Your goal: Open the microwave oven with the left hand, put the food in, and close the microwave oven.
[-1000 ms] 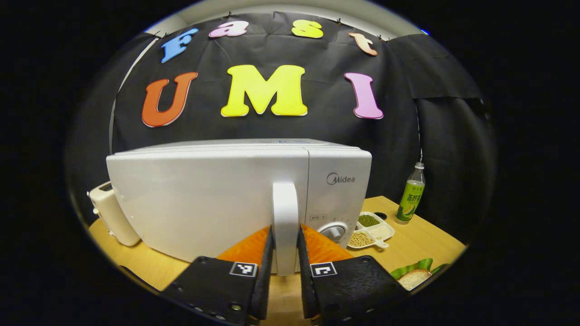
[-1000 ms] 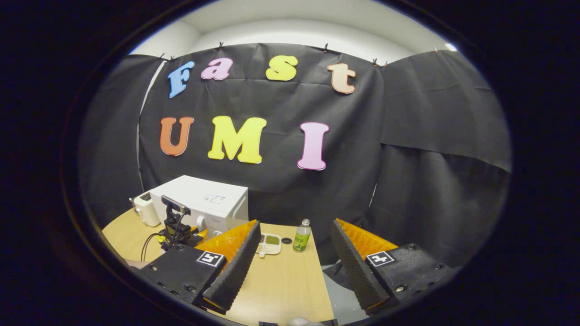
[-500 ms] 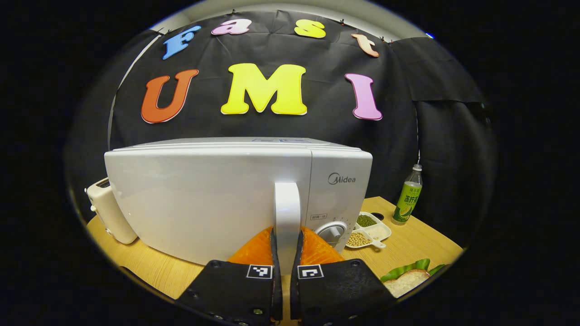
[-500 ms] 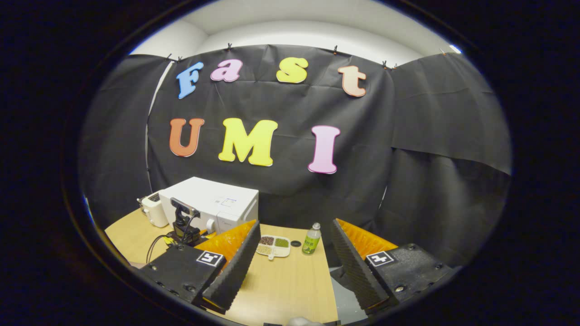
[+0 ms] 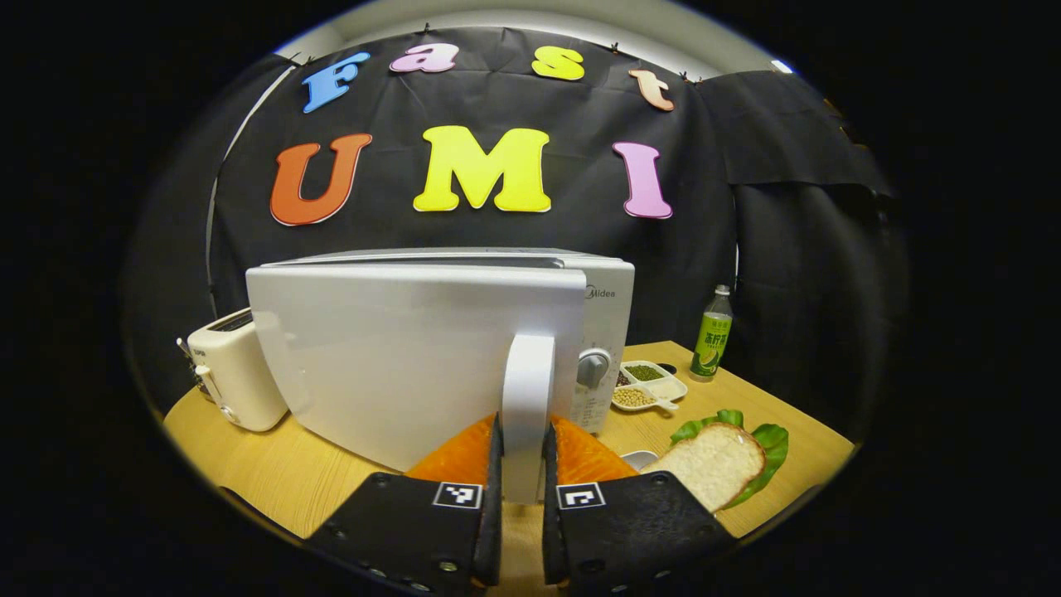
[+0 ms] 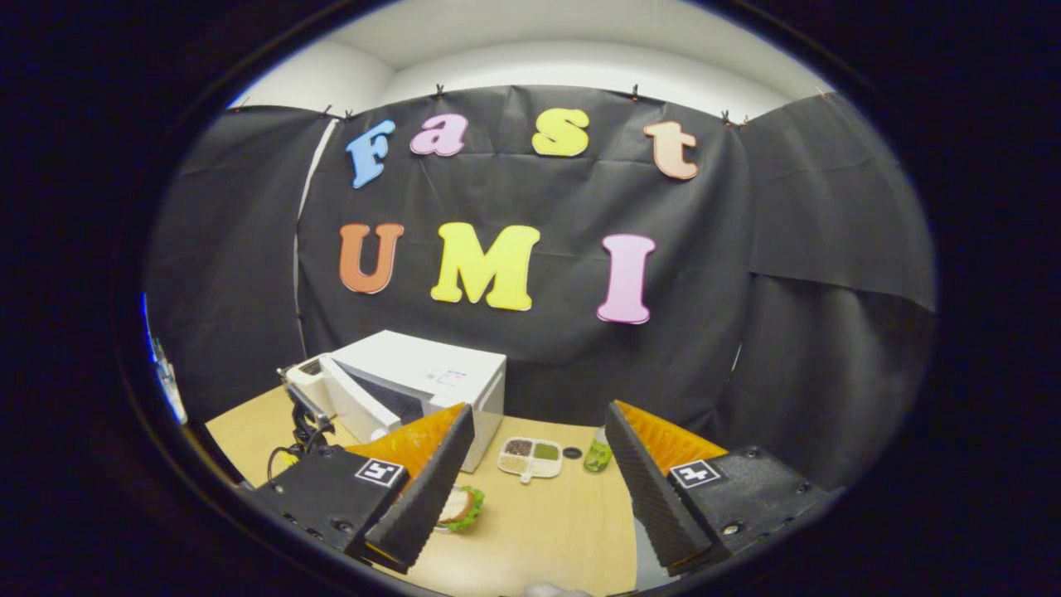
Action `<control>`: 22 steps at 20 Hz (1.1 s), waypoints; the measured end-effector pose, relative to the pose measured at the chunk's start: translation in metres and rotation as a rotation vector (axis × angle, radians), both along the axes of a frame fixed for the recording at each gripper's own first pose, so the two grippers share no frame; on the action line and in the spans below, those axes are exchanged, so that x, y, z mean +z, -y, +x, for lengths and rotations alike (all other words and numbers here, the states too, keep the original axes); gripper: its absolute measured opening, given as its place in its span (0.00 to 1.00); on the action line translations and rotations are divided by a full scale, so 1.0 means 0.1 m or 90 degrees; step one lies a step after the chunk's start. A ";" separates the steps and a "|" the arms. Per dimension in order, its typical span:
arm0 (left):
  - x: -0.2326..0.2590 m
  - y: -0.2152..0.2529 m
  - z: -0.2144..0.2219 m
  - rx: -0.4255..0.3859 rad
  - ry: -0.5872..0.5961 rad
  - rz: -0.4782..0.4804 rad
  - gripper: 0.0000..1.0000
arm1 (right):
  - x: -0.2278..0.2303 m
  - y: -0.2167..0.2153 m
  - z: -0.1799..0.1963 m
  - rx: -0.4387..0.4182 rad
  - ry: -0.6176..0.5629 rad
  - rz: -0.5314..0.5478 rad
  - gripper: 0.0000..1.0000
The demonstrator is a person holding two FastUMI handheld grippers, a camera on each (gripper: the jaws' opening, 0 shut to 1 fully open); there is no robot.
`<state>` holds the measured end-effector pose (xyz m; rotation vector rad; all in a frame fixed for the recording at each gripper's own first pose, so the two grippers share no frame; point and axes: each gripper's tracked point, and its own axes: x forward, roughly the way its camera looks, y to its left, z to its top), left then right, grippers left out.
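Note:
The white microwave (image 5: 609,290) stands on the wooden table (image 5: 273,473), its door (image 5: 398,356) swung partly out from the body. My left gripper (image 5: 522,423) is shut on the door's upright white handle (image 5: 528,373), a finger on each side. A slice of bread on green lettuce (image 5: 717,473) lies on the table to the right of the door. In the right gripper view the microwave (image 6: 431,373) is at the left with its door (image 6: 356,402) ajar and the bread on lettuce (image 6: 462,506) in front. My right gripper (image 6: 538,412) hangs open above the table, holding nothing.
A cream toaster (image 5: 236,377) stands left of the microwave. A white divided dish of beans (image 5: 646,390) and a green bottle (image 5: 713,344) sit at the back right, the dish (image 6: 530,458) and bottle (image 6: 595,454) also showing in the right gripper view. Black cloth walls the booth.
The microwave door has swung from shut to partly open, pulled by my left gripper on the handle. The right gripper's view has shifted, so the bread now shows in it.

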<state>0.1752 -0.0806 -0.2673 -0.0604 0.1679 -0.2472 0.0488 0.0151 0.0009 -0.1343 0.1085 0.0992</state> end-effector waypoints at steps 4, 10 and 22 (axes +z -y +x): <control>0.04 -0.36 -0.11 0.059 0.004 0.017 0.67 | 0.03 -0.10 -0.07 0.020 0.008 0.005 1.00; 0.02 -0.61 -0.36 0.069 -0.019 0.005 0.98 | -0.04 -0.20 -0.18 0.029 0.005 0.018 1.00; -0.10 -1.69 -1.13 0.159 -0.050 0.040 0.98 | -0.41 -0.62 -0.41 0.061 -0.034 0.038 1.00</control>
